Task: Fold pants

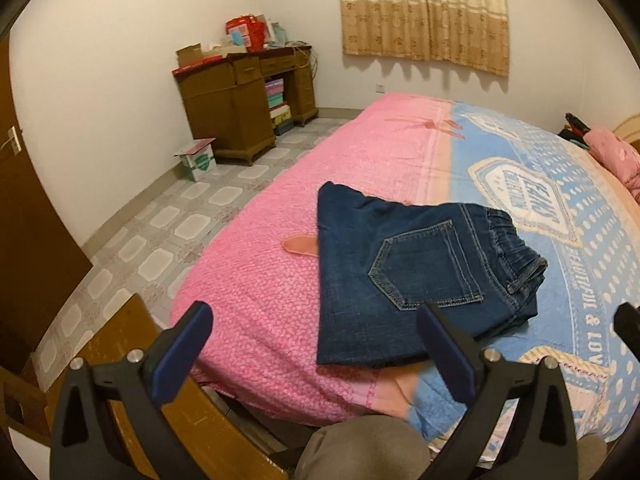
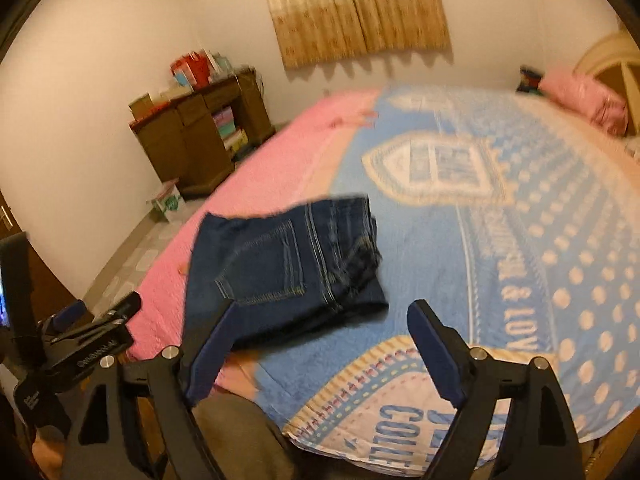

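Denim pants lie folded, rectangular, on quilted bedspread.

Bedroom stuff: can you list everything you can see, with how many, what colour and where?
jeans: 1, dark blue, folded on bed, near edge
blanket: 1, pink and light blue, covering bed
pillow: 1, pink, far right end of bed
desk: 1, brown wood, far corner, cluttered on top
box: 1, white and green, on floor by desk
curtain: 1, beige, on back wall
door: 1, brown, left
left gripper: 1, black, blue pads, open, empty
right gripper: 1, black, blue pads, open, empty
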